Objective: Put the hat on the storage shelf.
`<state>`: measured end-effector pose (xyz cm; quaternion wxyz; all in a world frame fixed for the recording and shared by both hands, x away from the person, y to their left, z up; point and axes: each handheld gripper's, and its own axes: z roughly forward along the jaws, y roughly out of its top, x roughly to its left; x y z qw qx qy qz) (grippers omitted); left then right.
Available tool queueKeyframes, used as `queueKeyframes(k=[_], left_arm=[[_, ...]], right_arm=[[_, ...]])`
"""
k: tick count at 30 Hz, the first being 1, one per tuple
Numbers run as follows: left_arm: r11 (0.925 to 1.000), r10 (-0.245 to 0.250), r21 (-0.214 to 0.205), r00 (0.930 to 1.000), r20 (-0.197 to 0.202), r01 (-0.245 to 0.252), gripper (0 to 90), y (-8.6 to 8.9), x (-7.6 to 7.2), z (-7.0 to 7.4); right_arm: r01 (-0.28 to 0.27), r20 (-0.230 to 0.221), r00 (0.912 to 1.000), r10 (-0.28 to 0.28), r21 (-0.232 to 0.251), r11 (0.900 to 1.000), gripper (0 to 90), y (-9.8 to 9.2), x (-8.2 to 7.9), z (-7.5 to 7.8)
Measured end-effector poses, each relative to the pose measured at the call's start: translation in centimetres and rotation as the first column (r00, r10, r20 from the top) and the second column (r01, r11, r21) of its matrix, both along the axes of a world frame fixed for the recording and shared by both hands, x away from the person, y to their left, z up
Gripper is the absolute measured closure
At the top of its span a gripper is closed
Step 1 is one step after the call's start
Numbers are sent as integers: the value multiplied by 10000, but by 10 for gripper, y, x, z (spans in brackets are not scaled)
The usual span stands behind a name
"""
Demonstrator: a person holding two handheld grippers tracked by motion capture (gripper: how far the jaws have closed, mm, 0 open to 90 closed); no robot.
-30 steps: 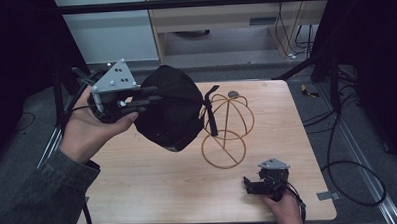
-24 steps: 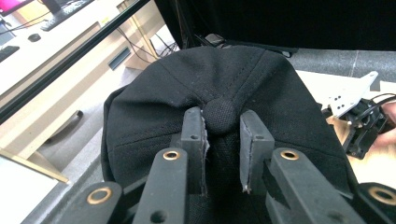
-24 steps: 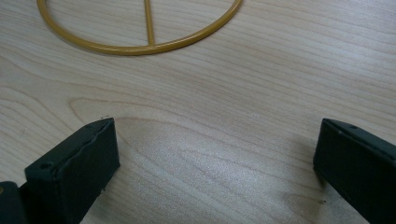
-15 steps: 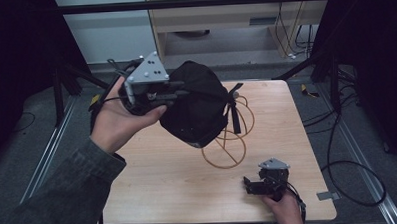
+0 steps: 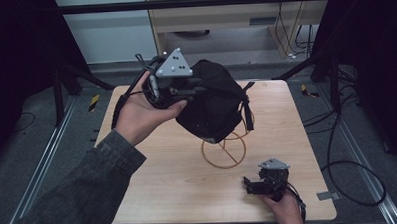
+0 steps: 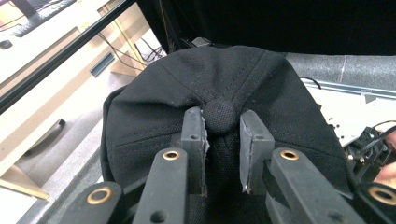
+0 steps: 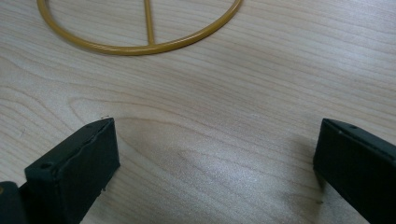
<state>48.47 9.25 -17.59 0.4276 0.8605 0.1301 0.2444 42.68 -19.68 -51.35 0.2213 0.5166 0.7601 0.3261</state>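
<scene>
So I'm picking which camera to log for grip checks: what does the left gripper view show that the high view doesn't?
Left gripper view alone: the tongs pinching the fabric at the round top button of the black fabric cap. High view alone: the yellow wire hat stand under the cap on the light wooden table, and the right gripper resting open near the front edge. Both: the cap held by the left gripper.

You're in a lab or test room: a bare wooden table (image 5: 154, 188) framed by black stands (image 5: 60, 82), cables (image 5: 348, 172) across grey floor, a cabinet (image 5: 218, 13) behind.
</scene>
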Motion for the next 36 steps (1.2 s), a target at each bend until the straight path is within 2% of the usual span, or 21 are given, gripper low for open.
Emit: queueKeyframes(k=[8, 12, 18, 22, 23, 30, 33, 36], left_arm=[[10000, -29, 32, 10000, -67, 29, 744, -18, 6, -2], [9999, 36, -98, 9998, -178, -38, 744, -24, 11, -3], [9998, 42, 217, 9993, -375, -34, 744, -38, 24, -11], [9999, 110, 122, 9985, -543, -103, 744, -43, 28, -15], [9996, 118, 248, 9984, -553, -104, 744, -47, 29, -17], [9989, 215, 442, 9974, -685, -185, 744, -56, 35, -25], [9984, 320, 488, 9950, -951, -274, 744, -58, 42, -30], [9981, 354, 532, 9942, -1011, -301, 743, -59, 47, -34]], right_arm=[[-7, 4, 10000, 7, 10, 10000, 4, 0, 0, 0], [-4, 2, 10000, 4, 11, 10000, 4, 0, 0, 0], [-2, -3, 10000, 2, 12, 10000, 4, 0, 0, 0], [-7, 2, 10000, 7, 10, 10000, 4, 0, 0, 0], [-6, 2, 10000, 6, 8, 10000, 3, 0, 0, 0], [-7, -1, 10000, 7, 9, 10000, 4, 0, 0, 0], [-9, 0, 10000, 9, 11, 10000, 4, 0, 0, 0], [13, -13, 10000, -13, 27, 10000, 3, 0, 0, 0]])
